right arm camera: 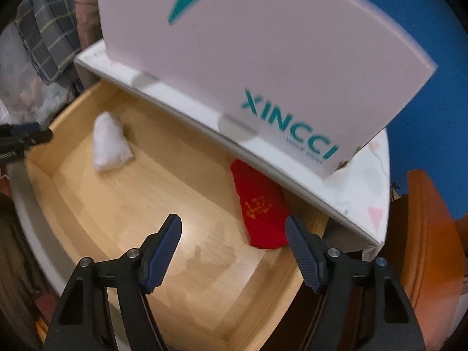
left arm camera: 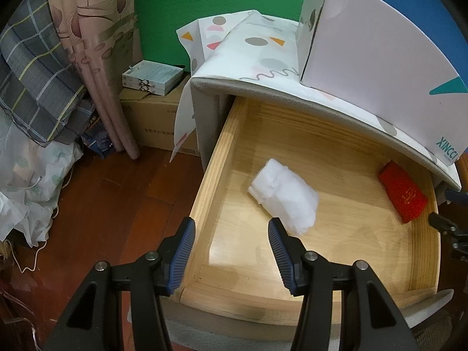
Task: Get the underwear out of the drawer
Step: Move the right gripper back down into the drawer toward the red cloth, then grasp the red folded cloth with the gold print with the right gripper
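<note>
Hovering over the open drawer (left arm camera: 204, 187), the left gripper (left arm camera: 231, 225) points steeply down with jaws parted and nothing between them; its left finger sits above the drawer's left wall, its right finger just short of the white underwear (left arm camera: 285, 197). White underwear lies folded on the drawer floor, left of centre, apart from every wall. Red underwear (left arm camera: 402, 194) lies at the drawer's right side, its back end tucked under the cabinet top (left arm camera: 292, 93). Right gripper (right arm camera: 234, 225) is over the drawer's right half, jaws open and empty, right finger just beside the red piece's near edge; contact cannot be told. White box (right arm camera: 263, 58) stands on the cabinet top. Right view is motion-blurred
</note>
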The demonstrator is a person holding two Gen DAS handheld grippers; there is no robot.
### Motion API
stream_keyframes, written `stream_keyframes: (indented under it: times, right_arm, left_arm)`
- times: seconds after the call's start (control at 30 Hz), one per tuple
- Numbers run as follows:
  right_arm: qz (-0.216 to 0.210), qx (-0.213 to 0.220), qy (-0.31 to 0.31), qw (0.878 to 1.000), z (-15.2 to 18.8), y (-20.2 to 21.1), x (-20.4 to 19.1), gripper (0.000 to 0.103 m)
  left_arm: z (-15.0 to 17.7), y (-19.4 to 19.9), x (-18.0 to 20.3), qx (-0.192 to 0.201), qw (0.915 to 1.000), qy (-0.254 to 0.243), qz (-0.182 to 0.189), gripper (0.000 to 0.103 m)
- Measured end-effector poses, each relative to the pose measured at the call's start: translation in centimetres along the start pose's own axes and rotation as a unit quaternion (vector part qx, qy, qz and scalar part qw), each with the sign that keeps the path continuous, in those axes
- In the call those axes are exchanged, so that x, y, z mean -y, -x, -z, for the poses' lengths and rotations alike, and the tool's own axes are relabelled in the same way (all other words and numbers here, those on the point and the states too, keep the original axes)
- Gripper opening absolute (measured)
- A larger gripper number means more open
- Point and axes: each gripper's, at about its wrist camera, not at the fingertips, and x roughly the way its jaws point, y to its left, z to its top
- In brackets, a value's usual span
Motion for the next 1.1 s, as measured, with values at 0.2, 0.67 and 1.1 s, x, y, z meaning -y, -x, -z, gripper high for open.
stream_keyframes:
  times: [0.2,0.67,1.1]
  right_arm:
    - [0.012,-0.021,0.022,0.999,0.4,-2.9,0.3,0.070]
    - [0.038,-0.032,0.045,0.998,-0.1,-6.1,0.0,0.073]
    - [0.057,-0.084,0.067,0.993,-0.4,-8.4,-1.4,0.073]
  left_arm:
    - [-0.1,0.0,-0.1,-0.002,1.0000,0.002,0.001,0.053]
    - [0.0,-0.2,-0.1,-0.006,1.0000,0.001,0.000,0.053]
    - [0.1,-0.3,0.1,-0.006,1.0000,0.000,0.000,0.053]
